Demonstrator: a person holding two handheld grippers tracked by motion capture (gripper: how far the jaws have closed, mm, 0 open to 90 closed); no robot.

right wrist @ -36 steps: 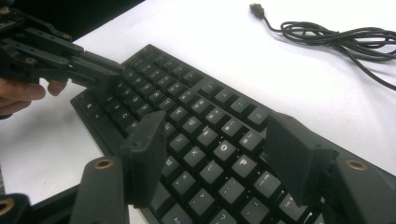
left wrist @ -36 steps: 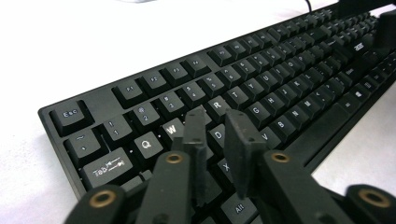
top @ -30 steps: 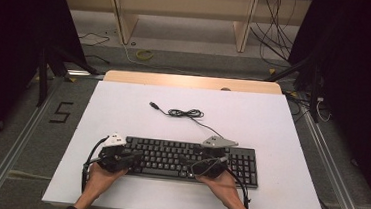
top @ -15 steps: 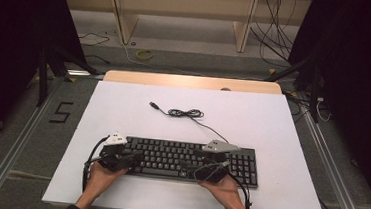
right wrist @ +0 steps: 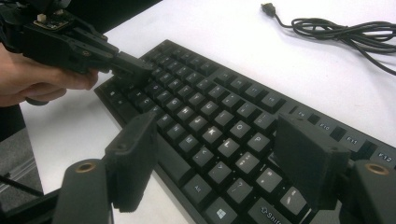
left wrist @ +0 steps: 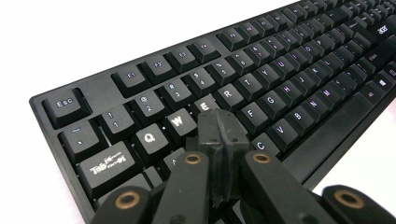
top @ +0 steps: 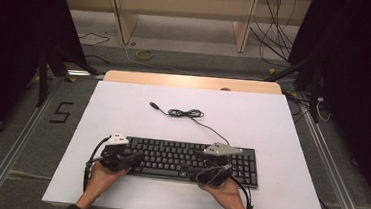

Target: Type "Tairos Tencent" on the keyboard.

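Keyboard (top: 189, 160) keys near the table's (top: 123, 104) front edge are met by the clenched left gripper (left wrist: 218, 135); with the right gripper (right wrist: 219, 158) spread, neighbouring keys could be struck.

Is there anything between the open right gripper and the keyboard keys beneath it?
Nothing visible. The right gripper hangs with its jaws spread above the keyboard, bare keys between and below them. The coiled cable lies off on the table, and the shut left gripper sits at the far end.
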